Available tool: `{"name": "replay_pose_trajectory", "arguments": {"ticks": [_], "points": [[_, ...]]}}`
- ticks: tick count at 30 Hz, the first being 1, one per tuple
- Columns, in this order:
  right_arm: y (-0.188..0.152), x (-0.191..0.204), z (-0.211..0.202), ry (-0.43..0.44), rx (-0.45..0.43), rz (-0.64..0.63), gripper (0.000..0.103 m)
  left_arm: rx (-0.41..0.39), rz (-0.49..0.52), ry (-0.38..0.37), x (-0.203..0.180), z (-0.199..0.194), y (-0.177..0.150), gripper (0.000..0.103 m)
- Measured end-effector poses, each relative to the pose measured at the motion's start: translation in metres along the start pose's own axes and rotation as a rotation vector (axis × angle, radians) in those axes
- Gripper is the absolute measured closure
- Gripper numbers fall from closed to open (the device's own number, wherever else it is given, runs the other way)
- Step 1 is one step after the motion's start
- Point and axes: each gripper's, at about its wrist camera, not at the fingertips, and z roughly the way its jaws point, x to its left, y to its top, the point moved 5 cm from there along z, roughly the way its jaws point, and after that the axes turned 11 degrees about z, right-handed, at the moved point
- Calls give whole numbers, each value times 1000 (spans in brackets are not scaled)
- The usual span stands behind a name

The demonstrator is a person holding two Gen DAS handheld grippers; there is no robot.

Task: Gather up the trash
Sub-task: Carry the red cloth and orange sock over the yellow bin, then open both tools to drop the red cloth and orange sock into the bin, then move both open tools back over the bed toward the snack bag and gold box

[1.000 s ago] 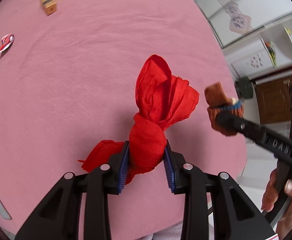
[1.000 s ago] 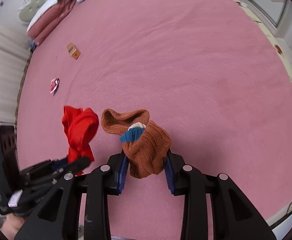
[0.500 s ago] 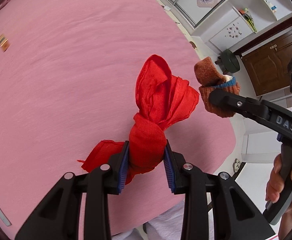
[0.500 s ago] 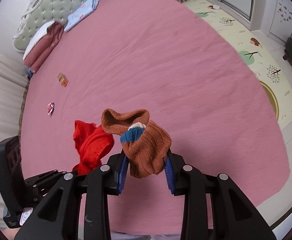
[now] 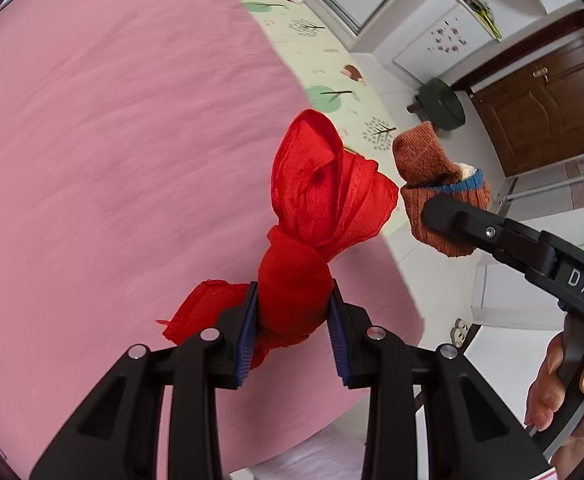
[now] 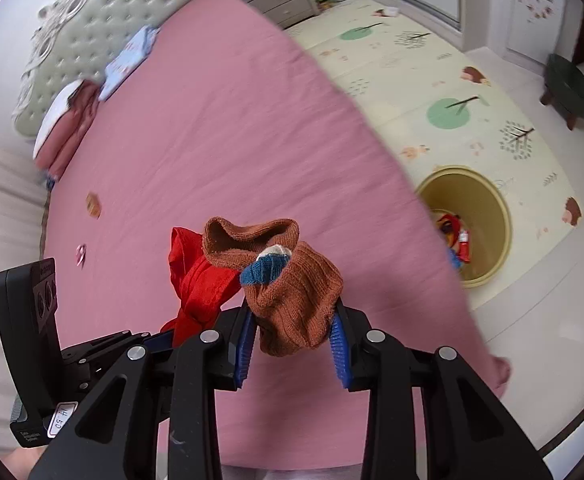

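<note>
Pink bedspread (image 6: 219, 128) with yellow bin (image 6: 496, 216) on the floor just beside its edge, both loads held above the bed
Left gripper (image 5: 294, 332) clamps red cloth (image 5: 316, 208); right gripper (image 6: 294, 338) clamps brown sock (image 6: 292, 284). Releasing short of the bin would likely drop either onto bedspread or floor; bin already holds red and blue scraps

Bright, even daylight; soft shadows, strong fisheye edge warping, slight motion blur.

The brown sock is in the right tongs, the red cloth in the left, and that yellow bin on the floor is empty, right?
Not empty. The right wrist view shows the yellow bin already holds colourful items. The brown sock in the right tongs and red cloth in the left tongs are correct.
</note>
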Motion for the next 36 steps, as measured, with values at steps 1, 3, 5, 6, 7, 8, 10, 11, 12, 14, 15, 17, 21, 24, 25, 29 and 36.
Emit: {"name": "replay_pose_trajectory", "arguments": {"ticks": [1, 3, 5, 6, 7, 8, 10, 11, 12, 14, 15, 17, 21, 24, 25, 29, 36], "points": [[7, -10, -2, -7, -7, 10, 71, 9, 8, -5, -10, 7, 10, 70], [21, -34, -4, -25, -16, 42, 71, 24, 25, -11, -23, 18, 24, 70], [37, -63, -6, -26, -25, 100, 71, 48, 48, -16, -40, 33, 45, 70], [42, -70, -7, -29, -27, 114, 71, 56, 57, -20, -44, 38, 50, 70], [48, -83, -7, -37, -32, 134, 71, 69, 73, -19, -51, 45, 59, 70], [55, -95, -7, -43, -39, 156, 71, 77, 84, -18, -57, 51, 66, 70], [66, -114, -9, -46, -45, 194, 71, 96, 109, -18, -70, 65, 82, 70], [72, -124, -9, -52, -49, 214, 71, 107, 118, -24, -76, 73, 89, 70], [77, -130, -9, -56, -51, 227, 71, 116, 126, -31, -82, 79, 96, 70], [88, -148, -11, -63, -61, 258, 71, 128, 143, -44, -92, 91, 107, 70], [93, -154, -12, -66, -68, 267, 70, 132, 150, -57, -98, 98, 114, 70], [104, -166, -15, -76, -80, 285, 70, 136, 164, -75, -111, 108, 127, 70], [121, -185, -23, -81, -110, 318, 61, 122, 191, -119, -139, 122, 152, 66], [133, -199, -32, -91, -147, 354, 49, 130, 189, -106, -145, 130, 163, 35], [135, -202, -34, -93, -149, 358, 49, 134, 188, -76, -145, 133, 165, 24], [137, -201, -39, -99, -156, 347, 49, 140, 190, -50, -138, 130, 162, 24], [125, -175, -33, -97, -131, 312, 49, 98, 213, -14, -118, 97, 147, 24]]}}
